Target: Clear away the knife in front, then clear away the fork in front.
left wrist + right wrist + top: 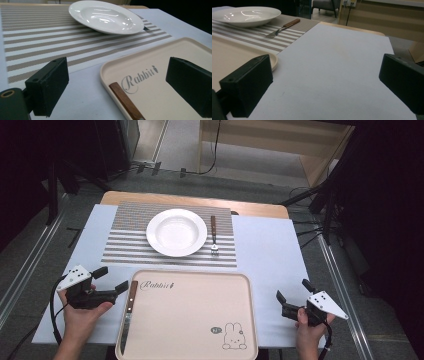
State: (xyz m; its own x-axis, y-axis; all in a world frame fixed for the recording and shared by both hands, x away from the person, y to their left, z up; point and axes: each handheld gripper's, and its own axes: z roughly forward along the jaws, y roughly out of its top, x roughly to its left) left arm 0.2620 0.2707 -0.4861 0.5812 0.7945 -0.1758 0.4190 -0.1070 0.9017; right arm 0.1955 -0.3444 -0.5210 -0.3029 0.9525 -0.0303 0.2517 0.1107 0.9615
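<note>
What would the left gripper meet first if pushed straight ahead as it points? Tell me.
Probably the tray, near the knife handle lying at its left edge; the open left gripper points there. Depth is unclear, so contact height is uncertain.

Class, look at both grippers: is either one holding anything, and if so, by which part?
Nothing is held. The left gripper and the right gripper are both open, with nothing between their jaws; the knife lies untouched on the tray.

White plate (pixel 176 232), brown-and-white striped placemat (pixel 125 245), cream tray (pixel 195 320), brown-handled knife (pixel 128 312), black jaws
</note>
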